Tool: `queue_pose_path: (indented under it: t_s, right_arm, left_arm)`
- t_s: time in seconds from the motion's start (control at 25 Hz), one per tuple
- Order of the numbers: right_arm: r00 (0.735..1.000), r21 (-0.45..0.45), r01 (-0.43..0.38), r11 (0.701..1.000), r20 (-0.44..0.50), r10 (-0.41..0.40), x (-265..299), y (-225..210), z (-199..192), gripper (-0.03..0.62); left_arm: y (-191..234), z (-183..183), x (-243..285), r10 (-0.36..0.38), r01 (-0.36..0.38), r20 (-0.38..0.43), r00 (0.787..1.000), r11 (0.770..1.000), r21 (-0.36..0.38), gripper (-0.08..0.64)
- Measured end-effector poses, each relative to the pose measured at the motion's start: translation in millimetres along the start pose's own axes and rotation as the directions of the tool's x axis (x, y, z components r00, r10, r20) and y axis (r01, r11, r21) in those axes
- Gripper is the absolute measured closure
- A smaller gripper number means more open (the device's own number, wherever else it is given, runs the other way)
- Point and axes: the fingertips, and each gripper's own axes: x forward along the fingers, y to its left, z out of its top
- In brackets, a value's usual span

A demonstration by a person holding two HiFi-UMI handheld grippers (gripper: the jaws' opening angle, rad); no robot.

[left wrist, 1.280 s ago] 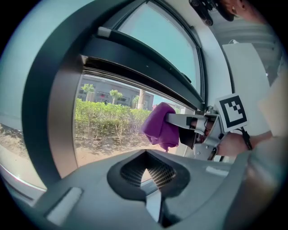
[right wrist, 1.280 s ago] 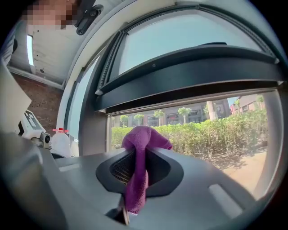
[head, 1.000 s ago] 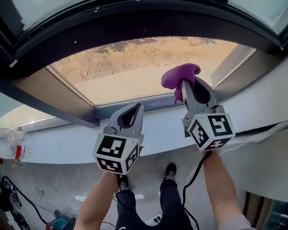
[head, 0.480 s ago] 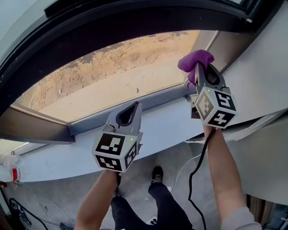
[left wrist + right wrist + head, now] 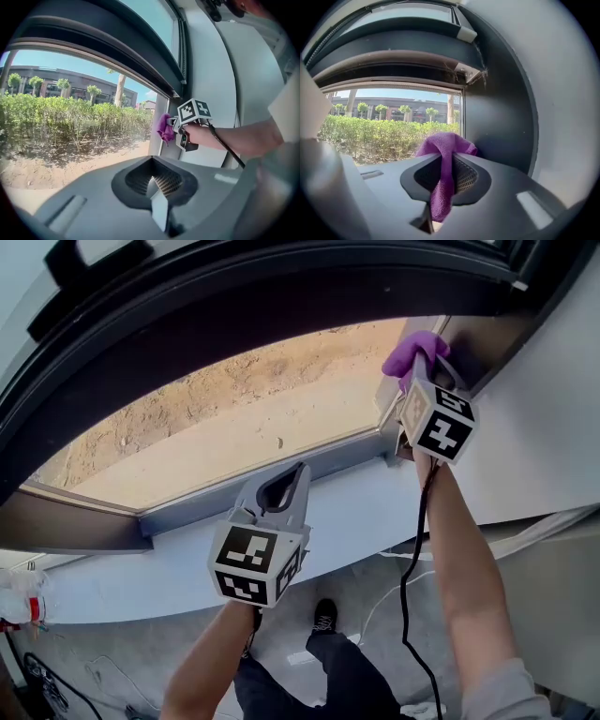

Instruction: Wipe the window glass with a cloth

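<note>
The window glass (image 5: 234, 418) fills the middle of the head view, with sandy ground behind it. A purple cloth (image 5: 412, 351) is bunched at the pane's right edge, by the dark side frame. My right gripper (image 5: 424, 367) is shut on it. In the right gripper view the cloth (image 5: 444, 154) hangs folded between the jaws, and the glass (image 5: 389, 124) lies just ahead. My left gripper (image 5: 296, 472) is shut and holds nothing, low over the sill below the pane. Its own view shows the cloth (image 5: 165, 127) from the side.
A dark curved frame (image 5: 234, 296) runs above the pane and a white sill (image 5: 141, 563) below it. A plastic bottle (image 5: 19, 601) stands at the far left. A black cable (image 5: 412, 549) hangs from the right gripper. The person's legs and shoes (image 5: 323, 615) are on the floor below.
My right gripper has carried the purple cloth rightward and up to the pane's right edge. The left gripper stayed low by the sill, shifting slightly right.
</note>
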Motion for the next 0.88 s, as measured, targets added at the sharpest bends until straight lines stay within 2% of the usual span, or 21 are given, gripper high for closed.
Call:
queue_pose_path:
  t_s: [0.2,0.28,0.36,0.56,0.72,0.88]
  right_arm:
    - [1.000,0.018,0.004,1.000,-0.001,-0.004,19,-5,-6,0.531]
    - [1.000,0.033,-0.027,0.999,0.014,0.027,18,-1,-6,0.534]
    - [0.996,0.009,-0.081,0.997,0.023,0.081,15,10,-7,0.532]
    - [0.980,-0.079,-0.196,0.977,0.026,0.199,-1,59,-7,0.532]
    - [0.967,-0.086,-0.252,0.964,0.020,0.254,-19,106,-8,0.531]
    - [0.962,-0.071,-0.270,0.960,0.012,0.271,-36,144,-3,0.531]
  left_arm:
    - [17,-1,3,0.034,-0.034,-0.002,0.999,0.999,-0.014,0.560]
    - [24,-3,1,0.046,-0.046,-0.001,0.999,0.999,-0.026,0.560]
    - [30,-5,0,0.056,-0.056,0.000,0.998,0.998,-0.038,0.560]
    - [47,-9,-13,0.084,-0.083,0.003,0.996,0.995,-0.056,0.560]
    - [62,-11,-42,0.110,-0.110,0.009,0.994,0.992,-0.060,0.560]
    - [82,-11,-77,0.150,-0.149,0.009,0.989,0.986,-0.069,0.560]
